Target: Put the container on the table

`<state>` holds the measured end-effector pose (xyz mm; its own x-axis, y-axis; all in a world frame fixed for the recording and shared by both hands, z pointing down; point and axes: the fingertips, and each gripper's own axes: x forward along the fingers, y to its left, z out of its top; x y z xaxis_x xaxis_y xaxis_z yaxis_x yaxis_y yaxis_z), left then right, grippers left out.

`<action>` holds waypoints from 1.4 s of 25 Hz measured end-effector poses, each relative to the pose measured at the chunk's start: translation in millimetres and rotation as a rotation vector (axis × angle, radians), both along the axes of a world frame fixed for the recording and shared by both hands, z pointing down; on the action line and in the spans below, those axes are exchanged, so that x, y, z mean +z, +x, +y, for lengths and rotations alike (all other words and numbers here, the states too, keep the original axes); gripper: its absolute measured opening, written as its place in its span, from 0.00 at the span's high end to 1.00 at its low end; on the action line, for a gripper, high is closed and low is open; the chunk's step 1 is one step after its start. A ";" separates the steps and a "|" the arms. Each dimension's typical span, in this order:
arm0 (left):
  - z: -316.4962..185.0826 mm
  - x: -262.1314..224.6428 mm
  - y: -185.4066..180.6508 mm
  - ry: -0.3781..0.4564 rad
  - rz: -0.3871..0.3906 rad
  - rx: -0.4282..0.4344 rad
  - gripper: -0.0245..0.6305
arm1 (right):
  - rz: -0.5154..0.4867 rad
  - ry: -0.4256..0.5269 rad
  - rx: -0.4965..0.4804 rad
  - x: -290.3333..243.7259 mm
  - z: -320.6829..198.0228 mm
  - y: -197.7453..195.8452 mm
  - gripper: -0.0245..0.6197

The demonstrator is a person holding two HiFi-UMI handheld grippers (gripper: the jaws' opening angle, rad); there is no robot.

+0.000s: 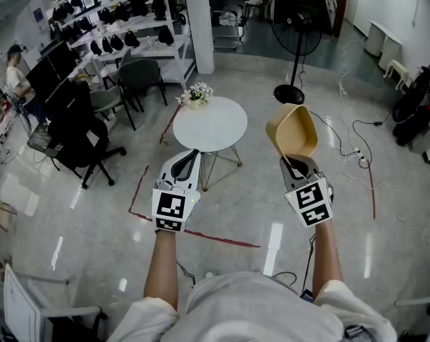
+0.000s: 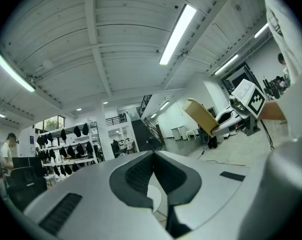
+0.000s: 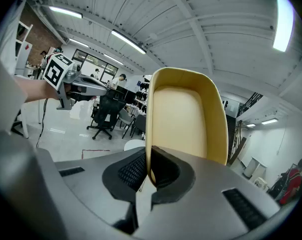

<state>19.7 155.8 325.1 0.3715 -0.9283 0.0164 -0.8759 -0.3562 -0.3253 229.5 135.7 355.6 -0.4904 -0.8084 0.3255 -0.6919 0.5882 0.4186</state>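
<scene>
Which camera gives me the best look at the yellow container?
The right gripper view: the container fills it, hollow side toward the camera, rim pinched by the right gripper. The head view shows it small, beside the white table; the left gripper view, distant and side-on.

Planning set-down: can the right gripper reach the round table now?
Probably yes: nothing stands between the right gripper, holding the container, and the table; a flower pot sits at its far edge.
</scene>
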 end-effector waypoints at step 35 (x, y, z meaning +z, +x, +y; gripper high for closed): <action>-361.2 28.6 -113.7 -0.053 0.021 0.025 0.94 | -0.029 -0.051 0.034 25.8 -349.3 -107.4 0.94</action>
